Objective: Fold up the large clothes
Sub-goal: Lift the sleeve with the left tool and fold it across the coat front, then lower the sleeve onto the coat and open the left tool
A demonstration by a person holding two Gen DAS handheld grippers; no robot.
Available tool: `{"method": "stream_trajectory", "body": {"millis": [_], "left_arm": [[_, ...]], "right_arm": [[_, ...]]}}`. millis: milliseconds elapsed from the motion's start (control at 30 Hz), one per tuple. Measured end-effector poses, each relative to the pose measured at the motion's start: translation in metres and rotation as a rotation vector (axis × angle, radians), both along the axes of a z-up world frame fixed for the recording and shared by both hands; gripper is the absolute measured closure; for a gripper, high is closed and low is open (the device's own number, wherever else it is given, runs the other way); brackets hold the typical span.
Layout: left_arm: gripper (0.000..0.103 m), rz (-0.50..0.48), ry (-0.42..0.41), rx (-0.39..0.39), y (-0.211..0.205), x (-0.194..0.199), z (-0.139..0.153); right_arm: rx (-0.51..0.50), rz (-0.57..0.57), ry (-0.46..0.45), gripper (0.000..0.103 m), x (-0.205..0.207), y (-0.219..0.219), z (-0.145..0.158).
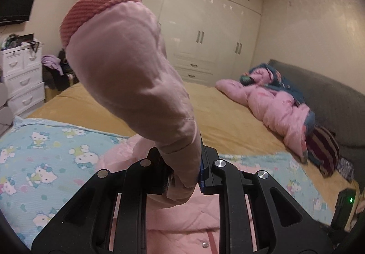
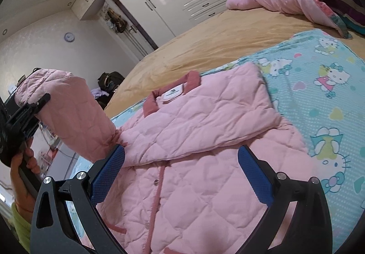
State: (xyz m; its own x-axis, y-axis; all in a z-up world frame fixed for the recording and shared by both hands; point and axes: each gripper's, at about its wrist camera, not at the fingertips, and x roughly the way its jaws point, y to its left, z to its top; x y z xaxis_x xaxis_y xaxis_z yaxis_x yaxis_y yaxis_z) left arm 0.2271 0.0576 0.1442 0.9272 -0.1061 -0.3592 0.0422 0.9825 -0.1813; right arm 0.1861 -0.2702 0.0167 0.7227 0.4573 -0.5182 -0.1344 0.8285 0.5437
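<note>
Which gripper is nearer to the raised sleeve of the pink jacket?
Left. The left gripper is clamped on the sleeve; the right gripper hangs open above the jacket body, beside it.

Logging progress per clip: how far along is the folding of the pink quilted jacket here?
Done: one side of the pink quilted jacket already lies folded across its front on the cartoon-print sheet. In hand: the left gripper is shut on the other sleeve, lifted off the bed; the right gripper hovers open above the jacket. Left: lay that sleeve across, then fold the body.
</note>
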Motion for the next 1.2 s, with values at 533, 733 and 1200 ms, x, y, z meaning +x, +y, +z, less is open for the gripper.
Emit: {"method": "stream_trajectory", "body": {"millis": [533, 733, 1200], "left_arm": [[0.091, -0.176, 0.185, 0.180, -0.086, 0.021, -0.100], [0.090, -0.218, 0.248, 0.273, -0.111, 0.021, -0.140], [0.065, -0.293, 0.279, 0.523, -0.148, 0.003, -0.194]], "right_arm": [[0.019, -0.111, 0.059, 0.004, 0.000, -0.041, -0.024], [0.017, -0.144, 0.069, 0.004, 0.000, -0.051, -0.026], [0.037, -0.144, 0.113, 0.004, 0.010, -0.042, -0.032]]}}
